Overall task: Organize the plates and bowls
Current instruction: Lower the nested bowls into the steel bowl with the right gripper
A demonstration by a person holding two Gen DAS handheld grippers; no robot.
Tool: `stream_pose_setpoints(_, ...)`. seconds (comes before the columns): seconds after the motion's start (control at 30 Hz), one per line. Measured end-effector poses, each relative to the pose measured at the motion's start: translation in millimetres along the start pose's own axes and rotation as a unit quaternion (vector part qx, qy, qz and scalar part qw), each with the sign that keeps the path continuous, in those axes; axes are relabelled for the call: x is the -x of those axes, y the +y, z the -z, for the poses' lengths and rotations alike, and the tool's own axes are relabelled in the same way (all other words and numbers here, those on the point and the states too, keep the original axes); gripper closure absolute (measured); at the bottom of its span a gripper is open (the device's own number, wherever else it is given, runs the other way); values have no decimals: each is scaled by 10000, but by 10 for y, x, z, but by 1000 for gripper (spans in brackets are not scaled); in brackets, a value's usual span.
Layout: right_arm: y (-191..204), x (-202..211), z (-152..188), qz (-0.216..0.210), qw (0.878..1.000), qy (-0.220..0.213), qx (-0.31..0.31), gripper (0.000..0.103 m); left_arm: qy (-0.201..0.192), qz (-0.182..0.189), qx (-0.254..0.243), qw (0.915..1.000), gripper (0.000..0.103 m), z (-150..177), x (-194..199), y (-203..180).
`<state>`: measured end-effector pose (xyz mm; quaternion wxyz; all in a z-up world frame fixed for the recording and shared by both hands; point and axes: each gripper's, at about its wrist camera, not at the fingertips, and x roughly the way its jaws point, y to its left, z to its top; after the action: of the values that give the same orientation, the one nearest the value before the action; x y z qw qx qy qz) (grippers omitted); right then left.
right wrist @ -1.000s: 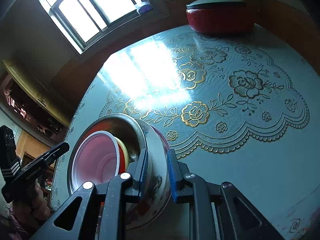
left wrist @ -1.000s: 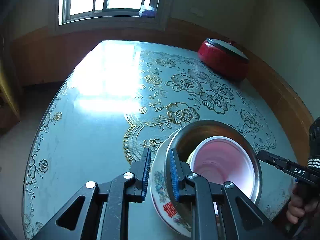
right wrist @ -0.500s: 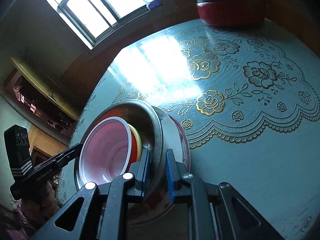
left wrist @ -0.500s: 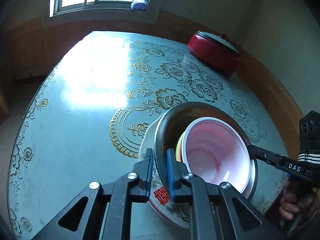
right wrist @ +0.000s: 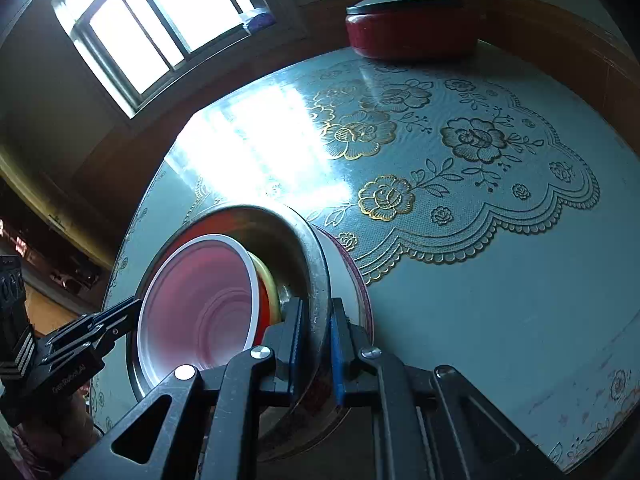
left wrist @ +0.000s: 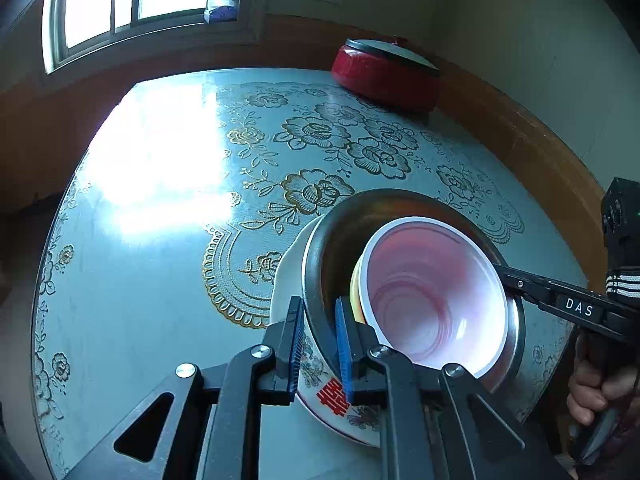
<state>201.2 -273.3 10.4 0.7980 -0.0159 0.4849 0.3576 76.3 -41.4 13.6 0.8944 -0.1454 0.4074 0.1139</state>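
Observation:
A stack of nested bowls is held between both grippers above the table. A steel bowl (left wrist: 332, 240) (right wrist: 280, 236) sits inside a white floral bowl (left wrist: 320, 380) (right wrist: 352, 280); inside it lie a pink-and-white bowl (left wrist: 424, 292) (right wrist: 200, 308) and a yellow one (left wrist: 354, 292) (right wrist: 267, 276). My left gripper (left wrist: 318, 344) is shut on the steel bowl's near rim. My right gripper (right wrist: 314, 344) is shut on the opposite rim and shows in the left wrist view (left wrist: 508, 276). The stack is tilted.
A round table with a blue floral cover (left wrist: 160, 260) (right wrist: 500, 260) lies below. A red lidded pot (left wrist: 386, 76) (right wrist: 412, 28) stands at the far edge by the wooden wall rail. A window is behind, throwing glare on the table.
Both grippers closed tighter on the steel bowl's rim, and the stack has risen and tilted, with the steel bowl lifting out of the floral bowl's edge.

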Motion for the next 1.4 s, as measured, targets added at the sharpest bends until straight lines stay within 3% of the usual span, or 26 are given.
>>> stream_pose_setpoints(0.27,132,-87,76,694,9973,-117,-212,91,25,277,-437,9987,85,6,9,36)
stream_pose_setpoints(0.67,239,-73,172,1202,9905,-314,-597,87,-13,561,-809,9951,82,6,27,80)
stream_pose_setpoints(0.87,284,26,222,1317,9868,-528,-782,86,-30,685,-902,9936,82,6,38,114)
stream_pose_setpoints(1.17,368,363,344,1292,9782,-1175,-1123,82,-106,829,-1034,9911,80,27,70,146)
stream_pose_setpoints(1.4,361,664,591,1239,9669,-1605,-1551,79,-99,1090,-840,9904,77,-16,86,267)
